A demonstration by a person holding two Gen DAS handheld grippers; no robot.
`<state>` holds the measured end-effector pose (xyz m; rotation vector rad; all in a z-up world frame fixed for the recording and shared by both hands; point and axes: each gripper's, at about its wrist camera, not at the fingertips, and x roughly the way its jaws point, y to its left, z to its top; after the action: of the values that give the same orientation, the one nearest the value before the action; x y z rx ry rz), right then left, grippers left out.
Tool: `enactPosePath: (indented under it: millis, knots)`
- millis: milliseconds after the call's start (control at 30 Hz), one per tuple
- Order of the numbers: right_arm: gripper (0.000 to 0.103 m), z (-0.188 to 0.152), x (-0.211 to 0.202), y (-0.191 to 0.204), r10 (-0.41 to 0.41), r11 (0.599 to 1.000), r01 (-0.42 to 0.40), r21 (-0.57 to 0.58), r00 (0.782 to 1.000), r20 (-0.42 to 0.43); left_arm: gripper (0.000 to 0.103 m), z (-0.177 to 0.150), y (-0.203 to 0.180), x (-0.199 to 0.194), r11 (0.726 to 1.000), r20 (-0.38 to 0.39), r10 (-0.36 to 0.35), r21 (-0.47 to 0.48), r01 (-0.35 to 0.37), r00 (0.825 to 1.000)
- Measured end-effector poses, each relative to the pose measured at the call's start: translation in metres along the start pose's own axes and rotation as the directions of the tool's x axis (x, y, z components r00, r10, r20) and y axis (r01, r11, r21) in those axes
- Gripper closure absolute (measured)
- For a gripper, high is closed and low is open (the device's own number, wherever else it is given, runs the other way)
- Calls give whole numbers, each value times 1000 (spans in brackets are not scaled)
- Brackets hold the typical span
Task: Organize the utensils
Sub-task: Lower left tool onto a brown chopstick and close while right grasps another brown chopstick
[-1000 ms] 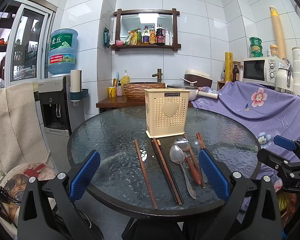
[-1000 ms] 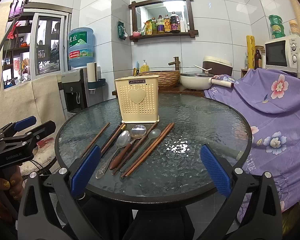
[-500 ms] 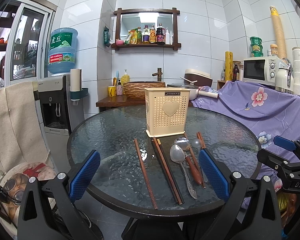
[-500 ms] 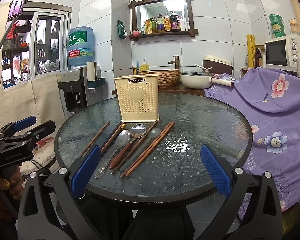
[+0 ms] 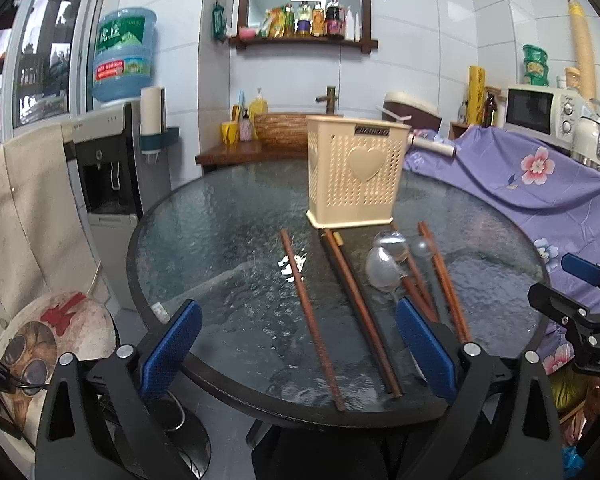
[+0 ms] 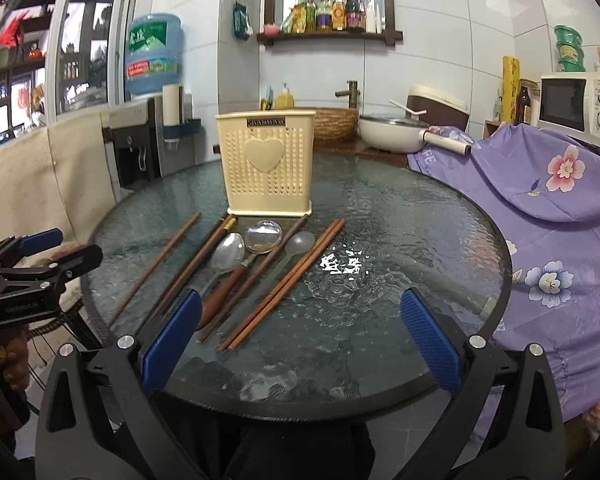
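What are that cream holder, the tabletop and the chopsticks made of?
Holder: looks like moulded plastic, matte cream, perforated walls with a raised heart. Tabletop: textured glass, rippled and glinting, in a dark rim. Chopsticks: probably wood, reddish-brown and smooth; one has a brassy tip.

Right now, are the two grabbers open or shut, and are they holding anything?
Left gripper: open, holding nothing.
Right gripper: open, holding nothing.

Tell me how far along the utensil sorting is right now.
Nothing looks done: the wooden chopsticks and metal spoon lie on the round glass table before the cream perforated plastic holder. Nothing in hand; left claw and right claw open. Everything remains.
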<state>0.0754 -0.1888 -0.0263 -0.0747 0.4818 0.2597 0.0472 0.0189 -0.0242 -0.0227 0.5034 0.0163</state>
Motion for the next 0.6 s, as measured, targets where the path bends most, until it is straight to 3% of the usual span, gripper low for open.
enactPosePath:
  millis: [167,333,400,600]
  knots:
    - [6,19,40,-14,-47,999,45,-18,995,-84,21,15,17,31,1000,-90,9,-6,-10,996]
    - [31,46,94,-43,-31,995,48,85,980,-197,29,36,21,63,1000,-151,4,11,-2,989]
    - [35,51,111,-48,-36,993,61,97,971,-236,30,40,19,75,999,-170,8,32,-3,985]
    - [37,49,154,-43,-22,994,57,94,941,-338,30,46,17,99,998,-208,27,64,-14,978]
